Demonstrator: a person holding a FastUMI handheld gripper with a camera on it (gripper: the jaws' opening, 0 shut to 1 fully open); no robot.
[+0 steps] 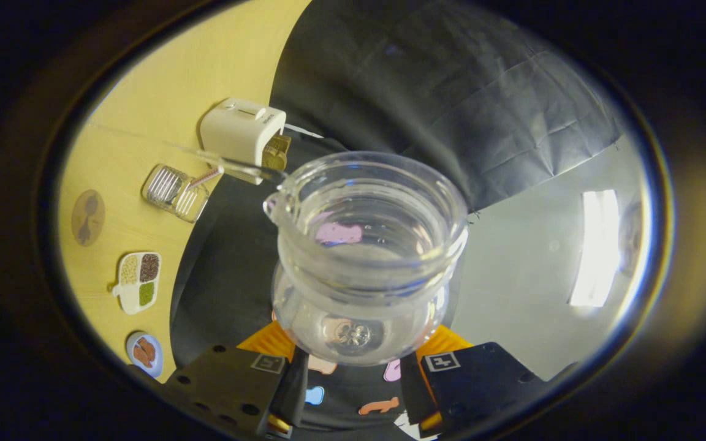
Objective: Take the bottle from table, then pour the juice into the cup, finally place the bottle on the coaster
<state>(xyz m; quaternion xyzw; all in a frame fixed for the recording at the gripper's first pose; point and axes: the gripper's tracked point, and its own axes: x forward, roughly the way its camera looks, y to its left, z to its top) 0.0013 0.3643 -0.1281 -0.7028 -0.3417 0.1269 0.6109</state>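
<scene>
The gripper is clamped on the clear glass bottle, one finger pressing each side of its round belly. The bottle is tipped over hard, so its wide open mouth and small pouring lip face the camera. It is held up in the air, well off the table, which runs tilted across the view with its near edge passing behind the bottle.

A little clear liquid lies inside the bottle near the neck. Just beyond the pouring lip, on the table close to that near edge, stands a ribbed clear glass cup. A small white box sits at the table's edge right beside the cup, nearly touching it. Farther along the table lie a round brown coaster, a flat picture of a divided food tray and a small round picture of a plate, spaced apart from one another. Bare tabletop lies open past the cup and the box. Black cloth hangs behind the bottle.
</scene>
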